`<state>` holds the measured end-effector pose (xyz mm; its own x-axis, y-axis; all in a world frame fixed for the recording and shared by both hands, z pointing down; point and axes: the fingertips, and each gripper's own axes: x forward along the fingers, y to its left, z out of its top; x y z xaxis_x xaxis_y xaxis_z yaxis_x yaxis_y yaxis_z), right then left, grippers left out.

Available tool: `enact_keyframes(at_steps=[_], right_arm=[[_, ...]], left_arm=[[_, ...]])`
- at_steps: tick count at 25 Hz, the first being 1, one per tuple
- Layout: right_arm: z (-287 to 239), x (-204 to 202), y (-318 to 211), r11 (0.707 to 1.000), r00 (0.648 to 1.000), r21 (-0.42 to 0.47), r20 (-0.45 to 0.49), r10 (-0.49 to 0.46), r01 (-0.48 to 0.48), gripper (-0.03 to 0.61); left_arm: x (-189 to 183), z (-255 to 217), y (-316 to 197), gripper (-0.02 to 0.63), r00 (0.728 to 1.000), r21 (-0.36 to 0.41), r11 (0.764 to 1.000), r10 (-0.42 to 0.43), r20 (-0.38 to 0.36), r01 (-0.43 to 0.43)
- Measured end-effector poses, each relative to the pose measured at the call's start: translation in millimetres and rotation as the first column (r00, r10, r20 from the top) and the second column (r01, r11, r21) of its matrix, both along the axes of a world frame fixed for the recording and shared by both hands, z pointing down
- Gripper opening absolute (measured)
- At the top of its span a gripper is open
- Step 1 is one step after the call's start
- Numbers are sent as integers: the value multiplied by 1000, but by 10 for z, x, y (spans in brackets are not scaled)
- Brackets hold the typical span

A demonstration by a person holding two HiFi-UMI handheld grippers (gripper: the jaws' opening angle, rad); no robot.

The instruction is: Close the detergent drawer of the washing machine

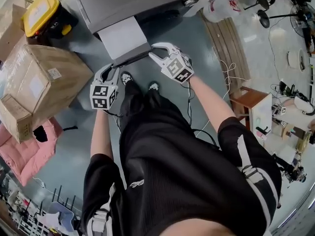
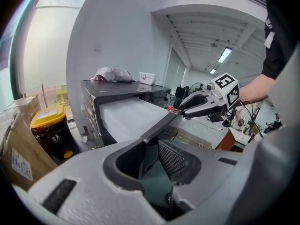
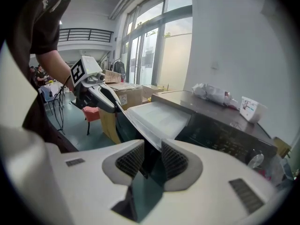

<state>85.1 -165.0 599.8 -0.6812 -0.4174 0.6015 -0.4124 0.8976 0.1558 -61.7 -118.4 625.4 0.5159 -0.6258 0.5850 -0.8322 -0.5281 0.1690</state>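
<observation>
The washing machine (image 1: pixel 128 1) is grey, and its detergent drawer (image 1: pixel 123 36) stands pulled out: a white tray with a dark front panel (image 1: pixel 132 56). My left gripper (image 1: pixel 112 70) is shut on the left end of that panel. My right gripper (image 1: pixel 157 50) is shut on its right end. In the left gripper view the dark panel (image 2: pixel 161 123) runs between the jaws of my left gripper (image 2: pixel 150 149), with the right gripper (image 2: pixel 187 108) at its far end. The right gripper view shows the panel (image 3: pixel 133 121) pinched by my right gripper (image 3: pixel 151 159), and the left gripper (image 3: pixel 107 100) beyond.
Cardboard boxes (image 1: pixel 39 82) and a yellow-lidded black bin (image 1: pixel 47 14) stand to the left of the machine, with a pink item (image 1: pixel 27 151) nearer. A wooden platform (image 1: pixel 229 43) and a small table (image 1: pixel 253 104) are on the right. A crumpled bag (image 2: pixel 111 74) and a small box (image 2: pixel 146 78) lie on the machine's top.
</observation>
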Motion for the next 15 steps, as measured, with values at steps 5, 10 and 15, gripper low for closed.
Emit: enact_keyframes(at_steps=[5,10,15], right_arm=[[20,26,-7,999,998,-7,56,38,-37,123],[80,43,-19,990,981,-97,152,117,-103,146],[96,34,7,986,975,-130,183,127,-104,132]], left_arm=[[18,-31,-16,104,1000,22,1000,-7,12,7],[8,-30,-14,106,1000,18,1000,-20,6,20],[-1,-16,13,106,999,6,1000,-30,13,30]])
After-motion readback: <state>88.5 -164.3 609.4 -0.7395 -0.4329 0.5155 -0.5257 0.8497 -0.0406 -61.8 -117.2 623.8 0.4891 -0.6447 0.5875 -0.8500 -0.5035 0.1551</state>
